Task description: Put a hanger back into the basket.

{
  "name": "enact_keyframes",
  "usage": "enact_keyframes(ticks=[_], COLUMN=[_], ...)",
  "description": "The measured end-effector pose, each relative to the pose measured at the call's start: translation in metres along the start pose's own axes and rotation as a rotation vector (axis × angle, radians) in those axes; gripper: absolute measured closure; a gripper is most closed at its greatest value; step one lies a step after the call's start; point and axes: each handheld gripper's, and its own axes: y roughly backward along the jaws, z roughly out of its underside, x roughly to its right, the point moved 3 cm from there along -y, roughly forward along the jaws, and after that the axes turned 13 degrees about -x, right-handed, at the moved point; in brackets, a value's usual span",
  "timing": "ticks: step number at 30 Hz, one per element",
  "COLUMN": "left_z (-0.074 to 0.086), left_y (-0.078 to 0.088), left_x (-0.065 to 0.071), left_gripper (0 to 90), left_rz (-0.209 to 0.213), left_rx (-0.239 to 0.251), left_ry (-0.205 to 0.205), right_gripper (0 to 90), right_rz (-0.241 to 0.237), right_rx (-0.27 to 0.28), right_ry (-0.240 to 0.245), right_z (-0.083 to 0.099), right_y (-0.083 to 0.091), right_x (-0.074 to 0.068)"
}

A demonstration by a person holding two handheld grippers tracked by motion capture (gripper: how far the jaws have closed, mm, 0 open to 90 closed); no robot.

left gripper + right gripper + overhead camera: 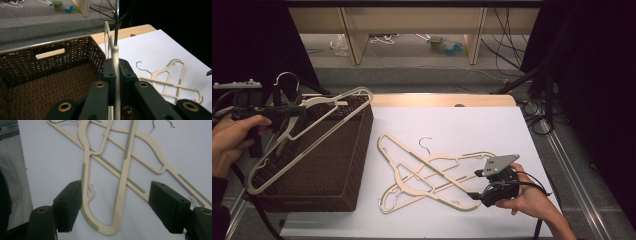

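The left gripper (287, 112), at frame left, is pinching a light, stiff hanger (307, 135) by its neck over the basket (327, 170); the right gripper (482, 187) is holding its jaws spread around crossed hangers (427, 172).

L gripper (294, 111) clamped tight, held up high — R gripper (477, 192) low, jaws apart.

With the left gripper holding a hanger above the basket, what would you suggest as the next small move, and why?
Probably lower the hanger into the basket and open the left gripper. Its jaws are clamped on the hanger's neck, which hangs tilted over the basket's open top.
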Motion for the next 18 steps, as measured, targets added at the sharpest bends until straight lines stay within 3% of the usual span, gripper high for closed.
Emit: enact_keyframes(ticks=[7, 9, 13, 18], left_z=[0.002, 0.003, 0.006, 0.008], left_y=[0.002, 0.005, 0.007, -0.002], left_x=[-0.02, -0.024, -0.03, -0.037], left_gripper=[85.6, 85.7, 85.7, 85.7], left_rz=[0.009, -0.01, -0.016, -0.022], left_rx=[0.01, 0.023, 0.01, -0.021], left_ry=[0.043, 0.061, 0.062, 0.073], right_gripper=[28.3, 28.3, 28.2, 28.2], right_rz=[-0.004, -0.005, -0.004, -0.001], right_rx=[0.001, -0.002, -0.003, 0.003], right_ry=[0.001, 0.001, -0.004, -0.003], right_z=[0.0, 0.0, 0.001, 0.0], right_y=[0.0, 0.0, -0.001, -0.001], right_x=[0.0, 0.0, 0.0, -0.001])
